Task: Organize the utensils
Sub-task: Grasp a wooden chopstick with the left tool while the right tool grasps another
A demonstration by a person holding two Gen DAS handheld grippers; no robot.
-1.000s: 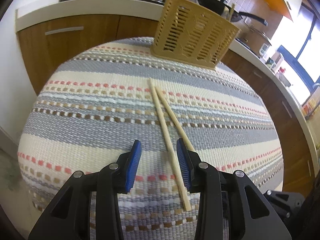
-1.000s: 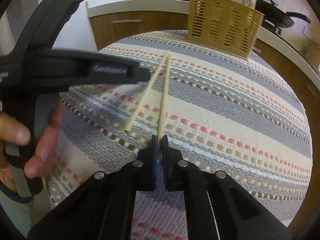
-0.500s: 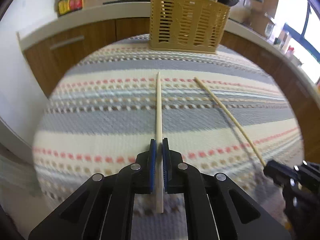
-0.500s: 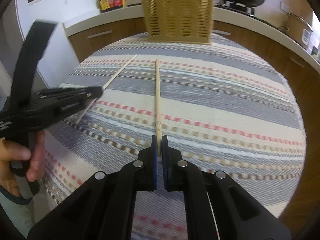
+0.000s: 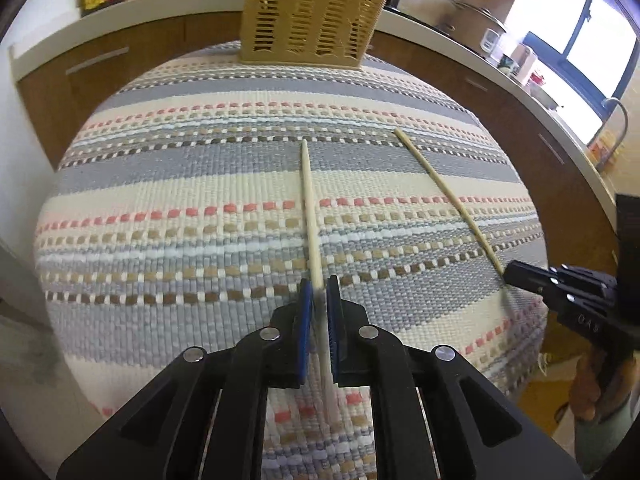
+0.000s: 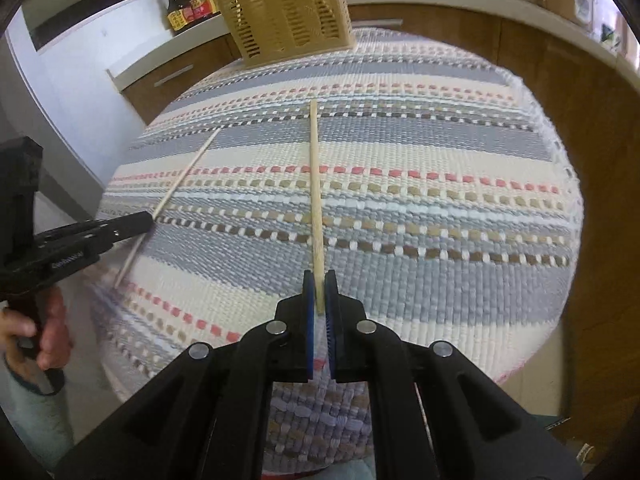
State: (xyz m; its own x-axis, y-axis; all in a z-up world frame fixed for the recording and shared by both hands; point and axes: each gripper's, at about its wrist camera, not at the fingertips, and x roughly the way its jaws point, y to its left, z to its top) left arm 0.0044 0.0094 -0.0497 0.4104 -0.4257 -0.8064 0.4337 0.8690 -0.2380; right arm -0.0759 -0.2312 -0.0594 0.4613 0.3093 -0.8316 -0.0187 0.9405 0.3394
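Item: my left gripper (image 5: 318, 294) clamps one chopstick (image 5: 310, 204); right gripper (image 6: 319, 286) clamps the other chopstick (image 6: 315, 188) (both above the striped mat's (image 5: 200, 184) near edge).

Striped woven cloth (image 5: 224, 184) over the table, slotted yellow basket (image 5: 308, 24) on it.

Bright daylight from the window (image 5: 592, 36), heavy fisheye bending, dark corners, slight motion blur.

Striped cloth (image 5: 192, 184) lies bare from centre out to 9 o'clock and 3 o'clock in both views: open passage. Sole obstruction on the surface: slotted basket (image 5: 308, 24) at 12 o'clock on the far edge, with counter (image 5: 132, 8) close behind.
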